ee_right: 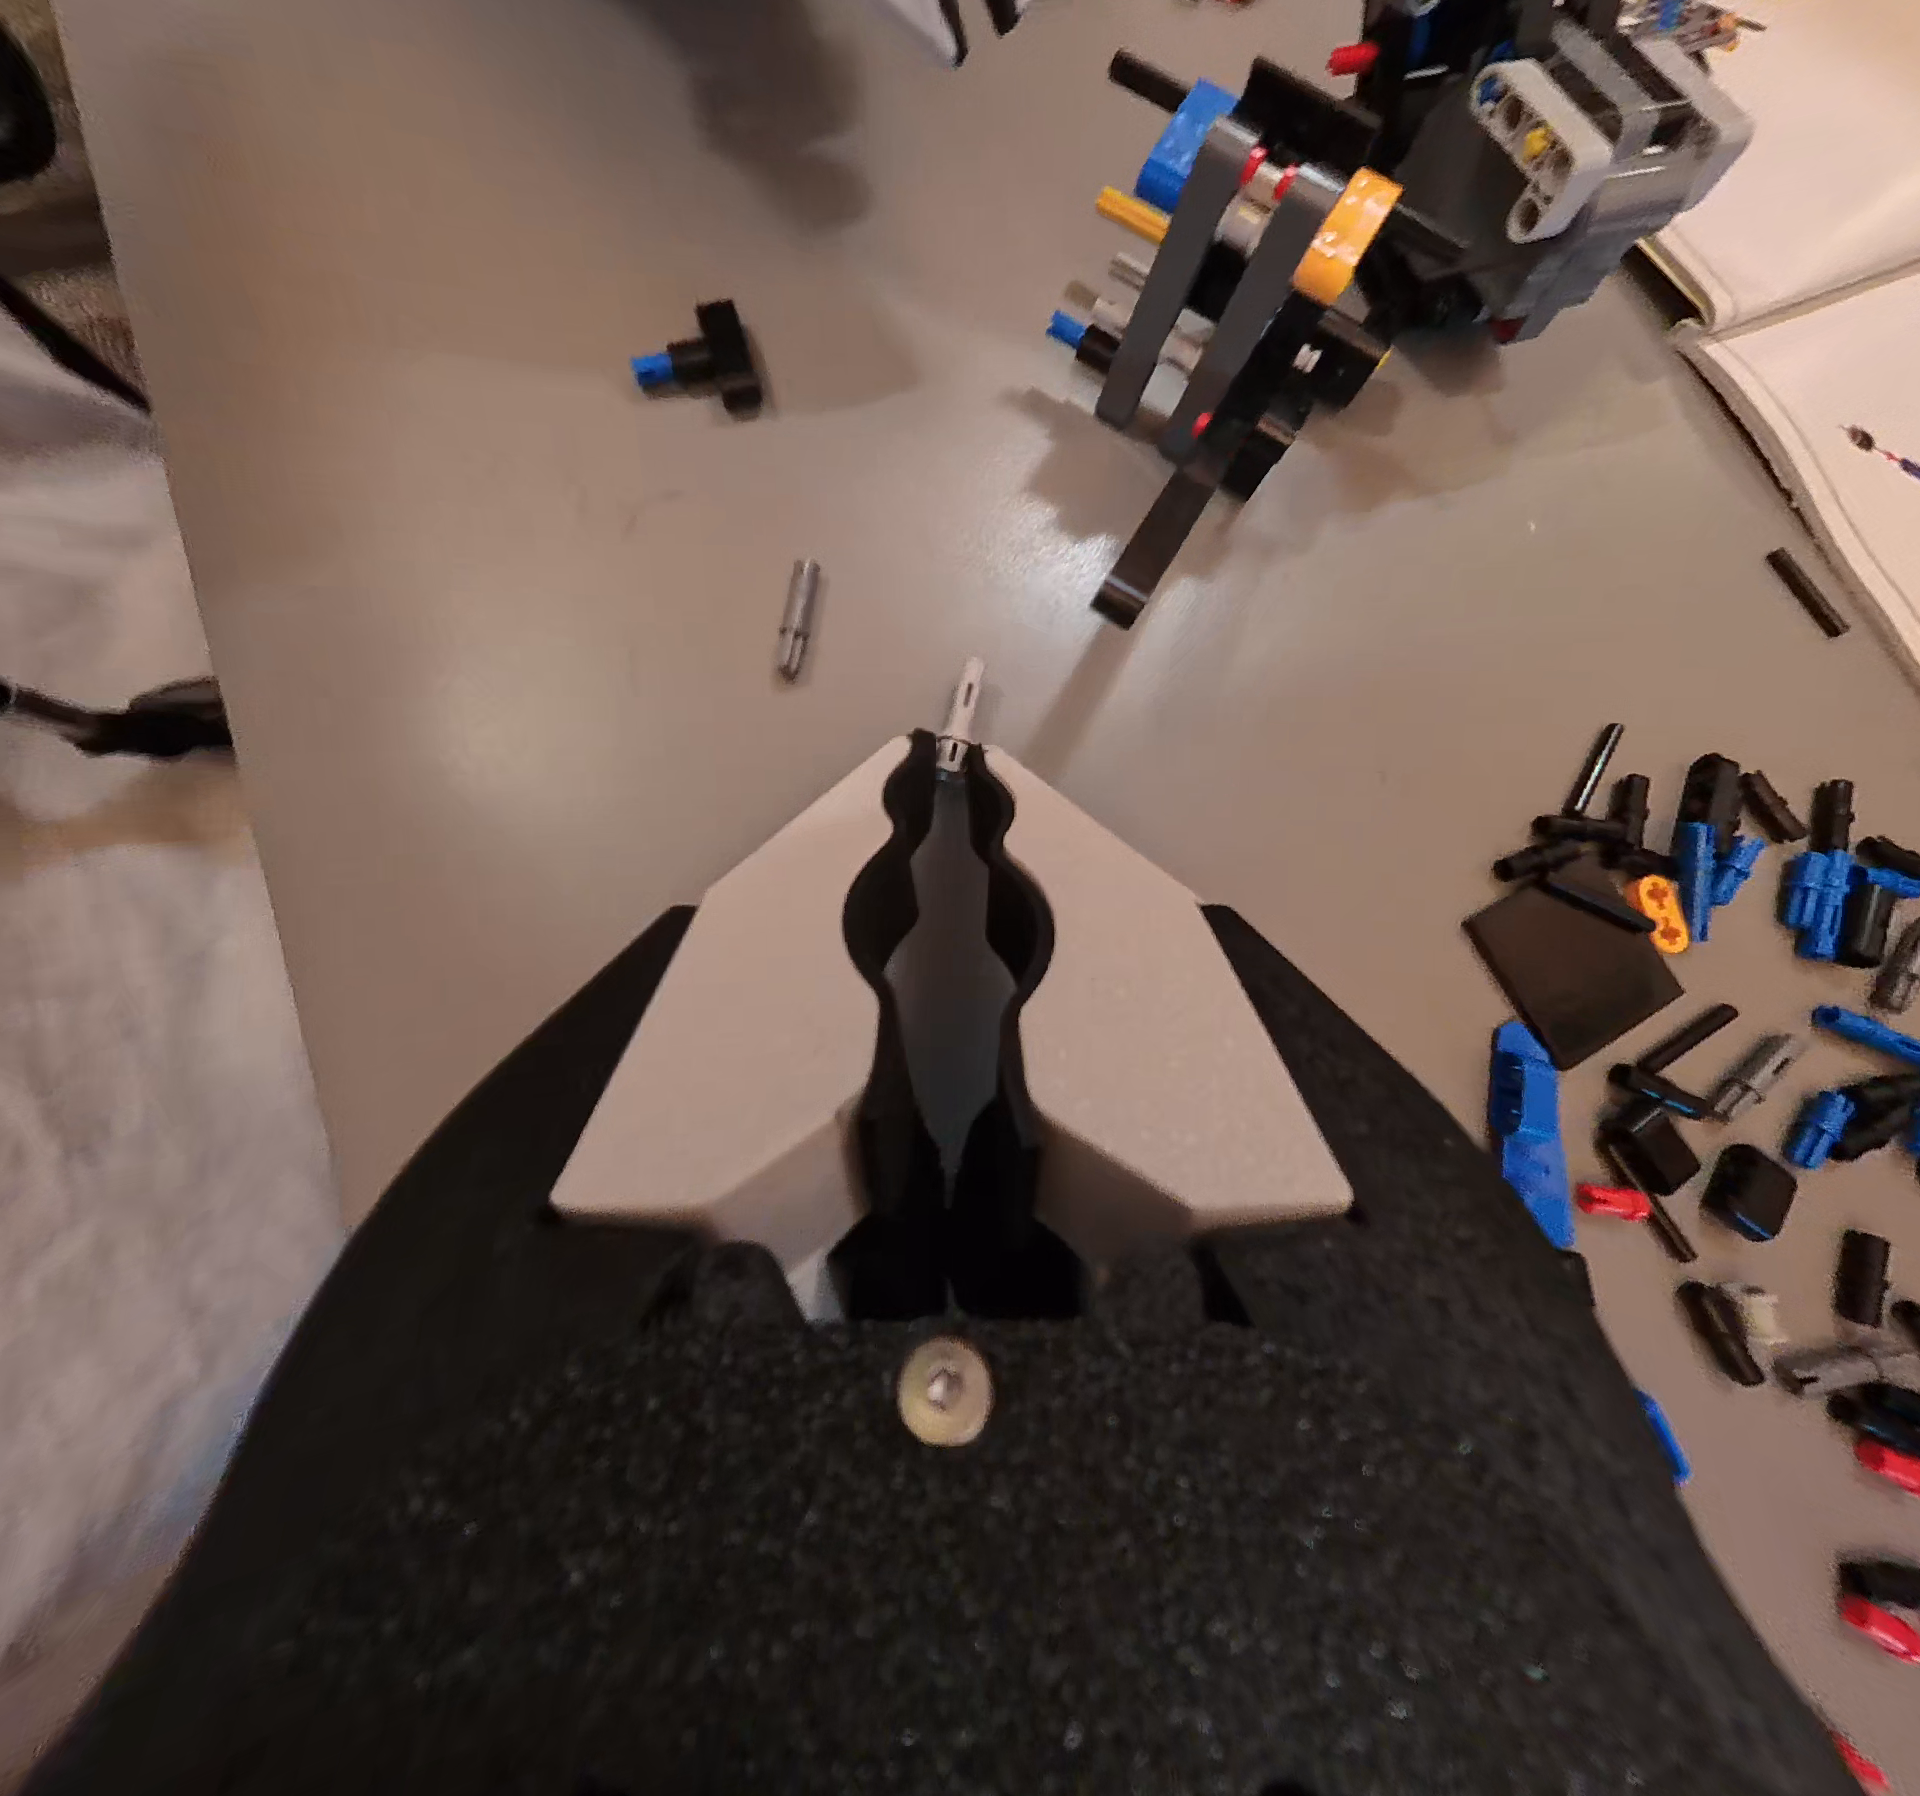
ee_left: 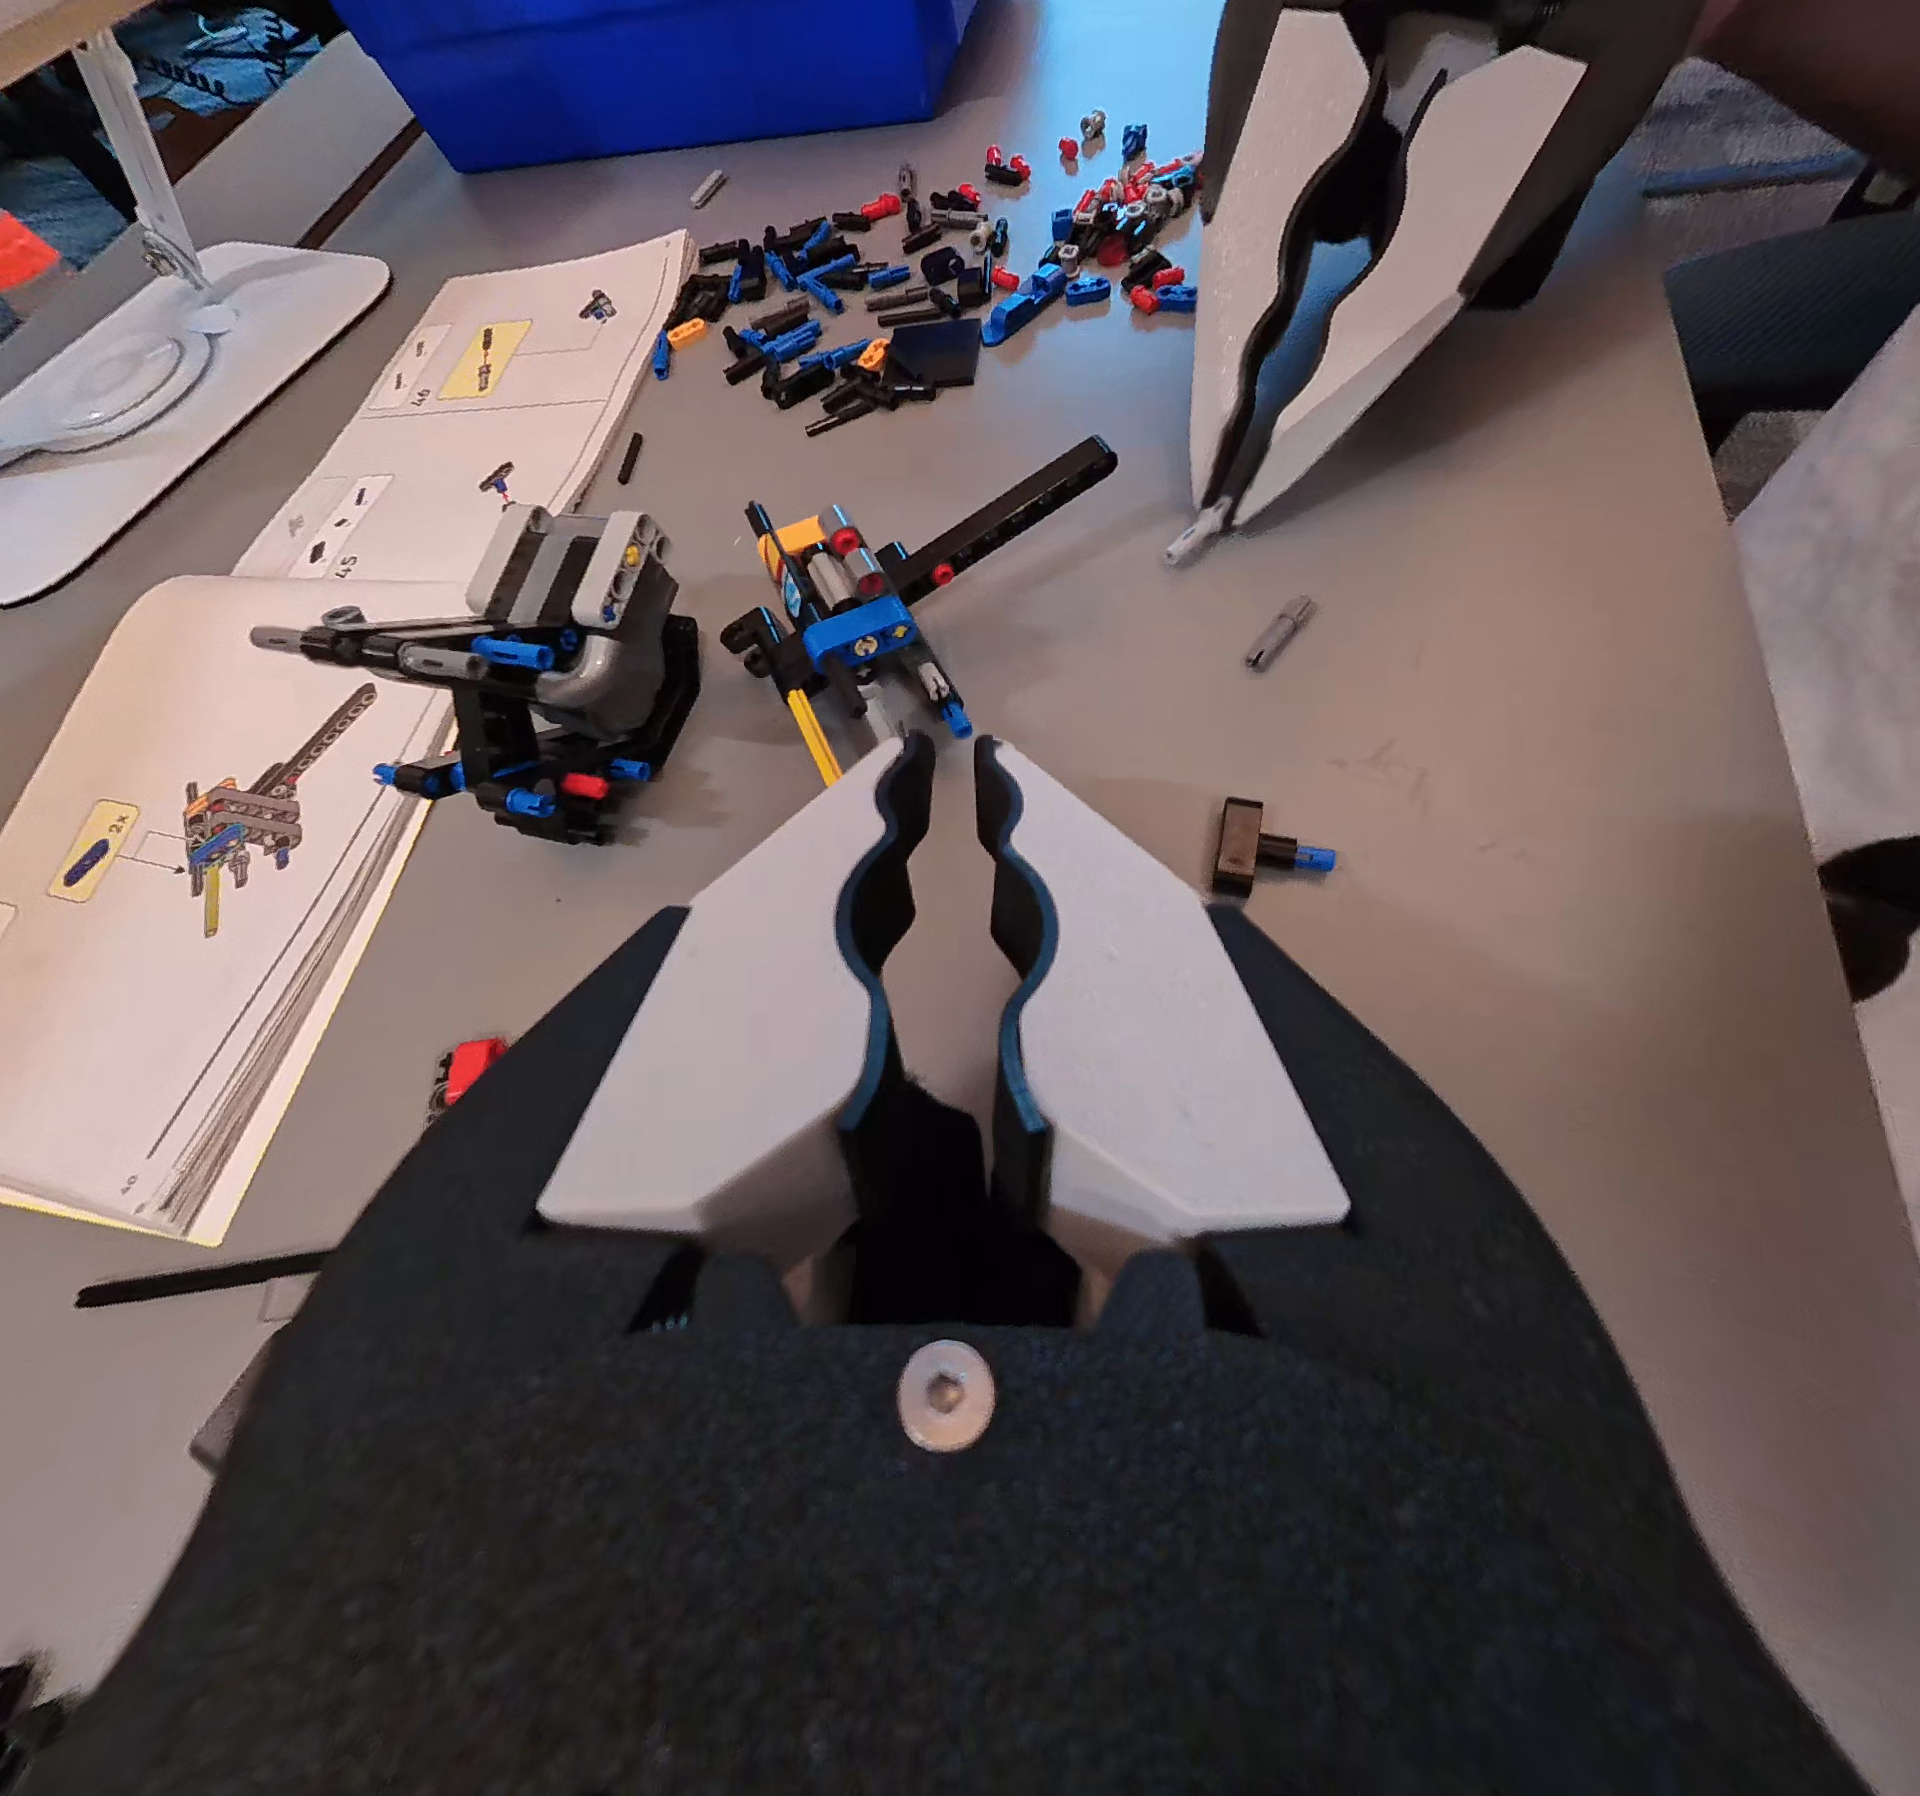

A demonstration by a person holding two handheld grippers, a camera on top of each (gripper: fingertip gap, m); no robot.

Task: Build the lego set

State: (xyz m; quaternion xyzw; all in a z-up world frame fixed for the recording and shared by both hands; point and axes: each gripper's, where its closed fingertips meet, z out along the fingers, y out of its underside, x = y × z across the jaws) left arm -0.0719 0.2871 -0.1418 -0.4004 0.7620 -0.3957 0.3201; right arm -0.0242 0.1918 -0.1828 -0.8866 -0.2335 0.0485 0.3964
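Grey pin (ee_right: 961,712) points forward from right gripper (ee_right: 951,744).

desk (ee_left: 1455,707): plain grey
bin (ee_left: 644,1): bright blue
left gripper (ee_left: 954,759): black body, pale grey fingers, dark wavy inner faces
right gripper (ee_right: 948,747): same black and pale grey
pin (ee_right: 961,707): light grey
loose pieces (ee_left: 935,271): black, blue, red, some grey and orange
beam assembly (ee_left: 852,593): black, blue, yellow, orange, red spots
booklet (ee_left: 208,811): white pages, yellow boxes
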